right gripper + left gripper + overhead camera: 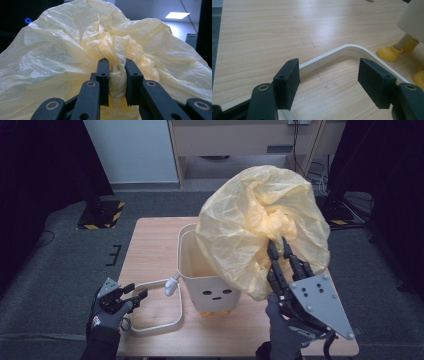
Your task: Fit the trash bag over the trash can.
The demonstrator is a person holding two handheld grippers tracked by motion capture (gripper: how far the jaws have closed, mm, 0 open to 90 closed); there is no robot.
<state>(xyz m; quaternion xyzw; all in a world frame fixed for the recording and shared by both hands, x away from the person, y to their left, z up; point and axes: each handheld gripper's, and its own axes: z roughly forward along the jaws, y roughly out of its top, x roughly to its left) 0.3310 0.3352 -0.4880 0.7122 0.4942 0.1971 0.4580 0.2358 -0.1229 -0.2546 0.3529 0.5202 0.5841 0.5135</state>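
The right gripper [280, 245] pinches a bunch of the thin yellow bag [250, 215] tight between its jaws. In the right gripper view the bag [62, 50] puffs up big, like a balloon. From the high camera, the bag floats at about 1 o'clock from the little white bin [207, 280] and hangs partly over its open top. The bin stands in the middle of the wooden table [150, 240] on small yellow feet [388, 53].

The left gripper [134, 294] sits low at 8 o'clock from the bin. Its jaws stand open on either side of the bin's white hoop [332, 56], which lies flat on the table, and they do not press on it.

The job looks like putting the bag into the bin. To do it well, the right gripper should keep its tight pinch and go down slowly over the hole, so the air squeezes out. The left gripper could hold the hoop so the light bin does not tip.
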